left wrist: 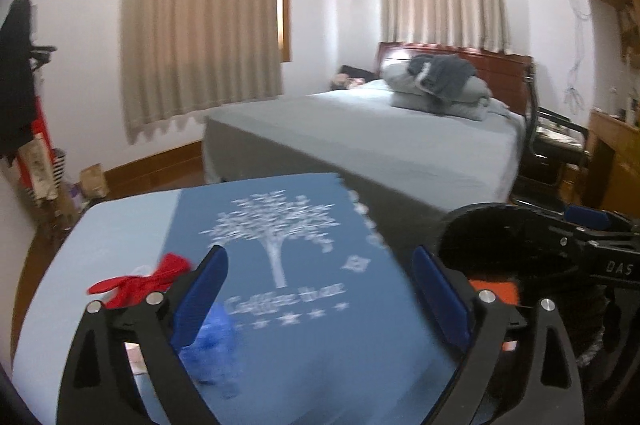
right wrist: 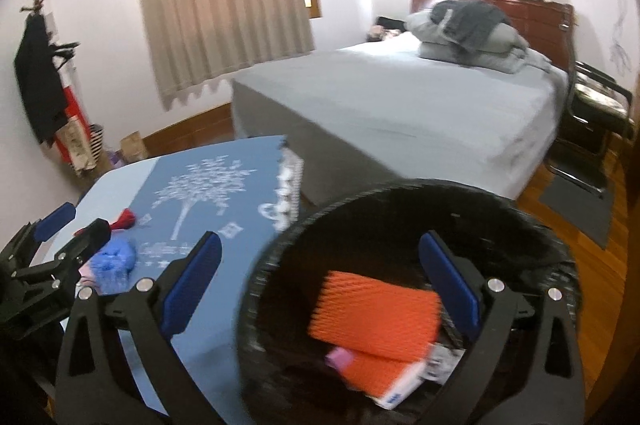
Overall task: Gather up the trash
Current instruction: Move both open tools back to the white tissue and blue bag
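A black waste bin (right wrist: 532,225) stands right of the table; its rim also shows in the left wrist view (left wrist: 472,221). Inside lie an orange ribbed wrapper (right wrist: 376,309), a small pink scrap (right wrist: 340,359) and a white wrapper. On the blue tablecloth (left wrist: 312,345) lie a crumpled blue piece (left wrist: 212,349) and a red ribbon (left wrist: 140,281). My left gripper (left wrist: 320,289) is open and empty above the cloth, the blue piece by its left finger. My right gripper (right wrist: 320,281) is open and empty above the bin's left rim.
The table (right wrist: 120,173) carries a blue cloth with a white tree print. A grey bed (right wrist: 400,105) with pillows stands behind. A coat rack (right wrist: 40,65) and boxes are at the left wall. A black chair (right wrist: 600,101) and a grey floor mat (right wrist: 580,201) are at right.
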`<action>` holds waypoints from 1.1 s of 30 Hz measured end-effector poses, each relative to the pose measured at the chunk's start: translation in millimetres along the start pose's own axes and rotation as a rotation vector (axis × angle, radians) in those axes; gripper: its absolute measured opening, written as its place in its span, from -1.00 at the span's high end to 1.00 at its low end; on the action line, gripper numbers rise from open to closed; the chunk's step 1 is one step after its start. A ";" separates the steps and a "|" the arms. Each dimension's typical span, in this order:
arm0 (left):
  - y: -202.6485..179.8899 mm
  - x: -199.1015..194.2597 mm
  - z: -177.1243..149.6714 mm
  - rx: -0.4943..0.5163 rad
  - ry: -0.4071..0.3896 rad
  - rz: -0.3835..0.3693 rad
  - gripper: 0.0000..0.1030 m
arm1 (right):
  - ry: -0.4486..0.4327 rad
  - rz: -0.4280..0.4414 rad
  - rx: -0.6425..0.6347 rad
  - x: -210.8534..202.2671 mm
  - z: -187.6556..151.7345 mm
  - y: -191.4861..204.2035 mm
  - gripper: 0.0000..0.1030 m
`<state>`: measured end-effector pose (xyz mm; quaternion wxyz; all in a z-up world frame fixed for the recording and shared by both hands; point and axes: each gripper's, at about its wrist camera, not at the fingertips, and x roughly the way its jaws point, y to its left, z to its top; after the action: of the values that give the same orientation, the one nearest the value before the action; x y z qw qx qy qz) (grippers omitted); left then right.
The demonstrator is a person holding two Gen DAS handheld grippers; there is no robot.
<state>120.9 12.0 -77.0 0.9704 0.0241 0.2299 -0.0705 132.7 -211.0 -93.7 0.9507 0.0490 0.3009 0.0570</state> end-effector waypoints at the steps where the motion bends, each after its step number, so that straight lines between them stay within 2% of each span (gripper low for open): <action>1: 8.3 -0.9 -1.7 -0.009 0.002 0.016 -0.78 | 0.002 0.018 -0.014 5.2 1.2 11.2 -0.87; 9: 71.9 -7.7 -16.7 -0.054 0.020 0.145 -0.78 | 0.015 0.111 -0.079 30.8 5.8 72.5 -0.87; 17: 120.2 -7.7 -33.8 -0.076 0.047 0.245 -0.78 | 0.028 0.159 -0.114 50.0 2.4 111.6 -0.87; 23: 144.8 -2.5 -46.5 -0.110 0.073 0.288 -0.78 | 0.036 0.170 -0.136 60.4 -2.0 129.4 -0.87; 33: 174.0 11.5 -71.8 -0.181 0.148 0.315 -0.77 | 0.063 0.192 -0.181 70.8 -13.9 149.4 -0.87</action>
<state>125.1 188.4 -143.9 0.9481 -0.0224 0.2993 0.1049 170.4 -52.8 -126.1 0.9314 -0.0104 0.3183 0.1763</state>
